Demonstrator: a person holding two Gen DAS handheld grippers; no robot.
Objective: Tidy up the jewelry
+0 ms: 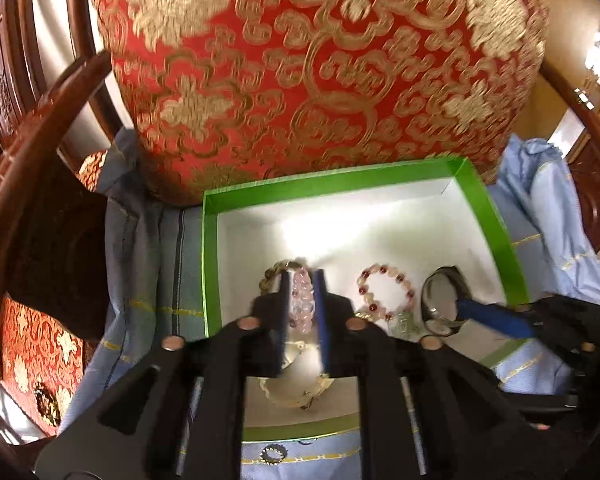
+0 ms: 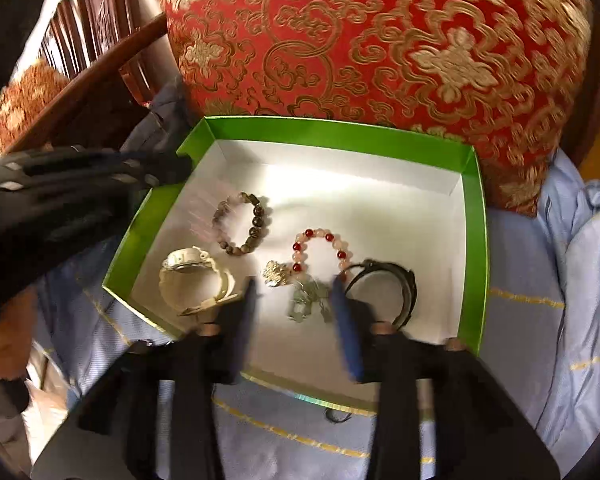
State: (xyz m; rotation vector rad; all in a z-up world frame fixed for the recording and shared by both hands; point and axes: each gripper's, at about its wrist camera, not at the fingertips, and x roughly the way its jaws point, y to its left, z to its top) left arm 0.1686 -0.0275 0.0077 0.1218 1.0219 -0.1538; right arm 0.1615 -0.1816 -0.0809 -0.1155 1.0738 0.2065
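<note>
A green box (image 1: 210,256) (image 2: 474,248) with a white inside lies on a blue cloth. My left gripper (image 1: 303,280) is shut on a pink bead bracelet (image 1: 302,300) and holds it over the box. In the box lie a brown bead bracelet (image 2: 242,222), a red and pink bead bracelet (image 2: 320,248) (image 1: 386,292), a cream watch (image 2: 192,280) (image 1: 296,392), a silver charm (image 2: 304,292) and a dark watch (image 2: 388,288) (image 1: 440,300). My right gripper (image 2: 296,284) is open and empty above the charm.
A red and gold cushion (image 1: 300,60) (image 2: 380,40) stands right behind the box. Dark wooden chair arms (image 1: 40,128) curve at both sides. The blue cloth (image 2: 540,280) covers the seat around the box. A small ring-shaped piece (image 1: 272,454) lies on the cloth in front.
</note>
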